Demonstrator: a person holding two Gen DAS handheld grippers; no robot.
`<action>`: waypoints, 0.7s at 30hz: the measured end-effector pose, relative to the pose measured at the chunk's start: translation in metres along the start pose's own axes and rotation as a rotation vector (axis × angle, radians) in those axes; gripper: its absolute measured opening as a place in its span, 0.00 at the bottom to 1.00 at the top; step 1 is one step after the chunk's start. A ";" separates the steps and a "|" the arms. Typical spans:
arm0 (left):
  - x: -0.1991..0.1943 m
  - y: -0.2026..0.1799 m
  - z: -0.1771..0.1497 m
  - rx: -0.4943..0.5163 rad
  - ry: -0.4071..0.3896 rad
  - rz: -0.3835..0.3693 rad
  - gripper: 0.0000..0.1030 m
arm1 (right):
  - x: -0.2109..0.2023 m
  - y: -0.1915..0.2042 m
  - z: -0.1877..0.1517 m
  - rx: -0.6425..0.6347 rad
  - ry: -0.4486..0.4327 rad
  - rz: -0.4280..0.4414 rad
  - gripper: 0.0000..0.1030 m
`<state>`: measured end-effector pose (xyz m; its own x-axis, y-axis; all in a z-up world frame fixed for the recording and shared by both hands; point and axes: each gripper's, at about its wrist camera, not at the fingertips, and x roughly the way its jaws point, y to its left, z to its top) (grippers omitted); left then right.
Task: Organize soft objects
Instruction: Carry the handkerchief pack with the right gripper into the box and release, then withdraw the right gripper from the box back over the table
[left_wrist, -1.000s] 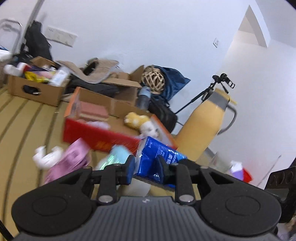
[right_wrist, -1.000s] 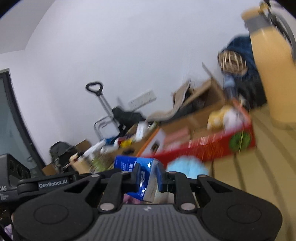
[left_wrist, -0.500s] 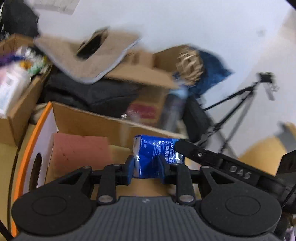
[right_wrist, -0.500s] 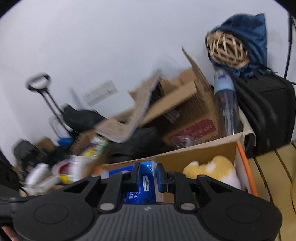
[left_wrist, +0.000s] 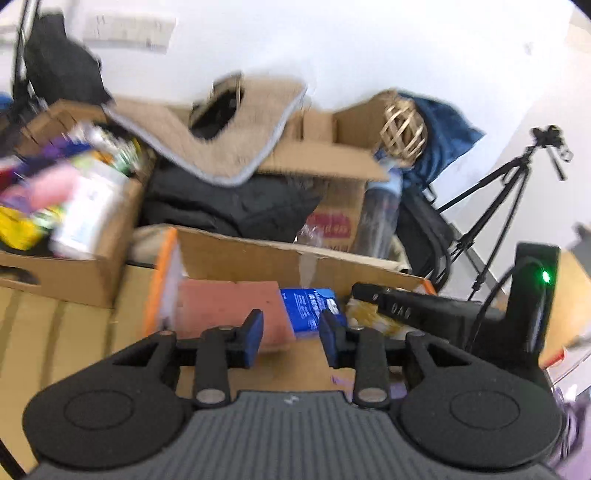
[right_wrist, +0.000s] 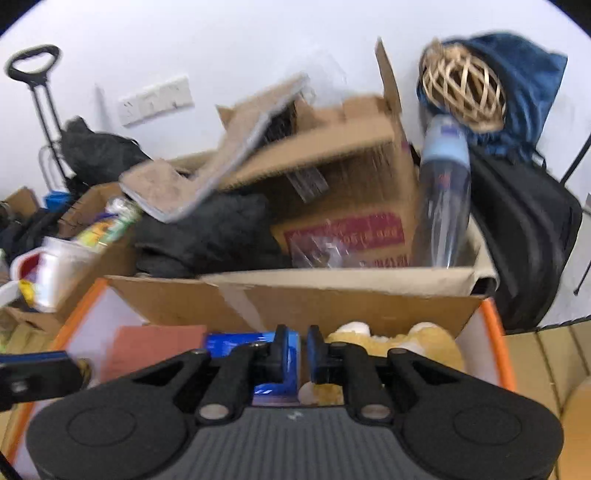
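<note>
Releasing the blue tissue pack (left_wrist: 308, 307) into the orange-rimmed box (right_wrist: 495, 332).
Left gripper (left_wrist: 291, 341) fingers are spreading clear of it; right gripper (right_wrist: 302, 352) fingers are closing, grip unclear. Dragged out, it could tumble onto the yellow plush toy (right_wrist: 424, 341) beyond.

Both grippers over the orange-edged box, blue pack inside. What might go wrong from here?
Left gripper, jaws opening, nothing between them, sits close beside the right gripper over the orange-edged box: they may clash pulling out. Right gripper's jaws are closing right beside the blue pack; they might snag it and drag it out.
</note>
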<state>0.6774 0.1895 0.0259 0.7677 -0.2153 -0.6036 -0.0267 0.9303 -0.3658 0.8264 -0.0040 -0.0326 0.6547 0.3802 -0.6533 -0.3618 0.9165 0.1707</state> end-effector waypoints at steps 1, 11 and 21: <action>-0.019 -0.003 -0.005 0.020 -0.018 0.003 0.36 | -0.015 0.001 0.001 -0.001 -0.017 0.025 0.12; -0.200 -0.017 -0.108 0.146 -0.200 0.099 0.61 | -0.193 0.035 -0.067 -0.055 -0.152 0.177 0.41; -0.272 -0.053 -0.259 0.175 -0.242 -0.064 0.70 | -0.358 0.041 -0.241 -0.062 -0.261 0.110 0.64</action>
<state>0.3046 0.1218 0.0263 0.8952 -0.2180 -0.3887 0.1214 0.9585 -0.2579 0.4173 -0.1323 0.0306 0.7550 0.5031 -0.4205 -0.4743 0.8619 0.1795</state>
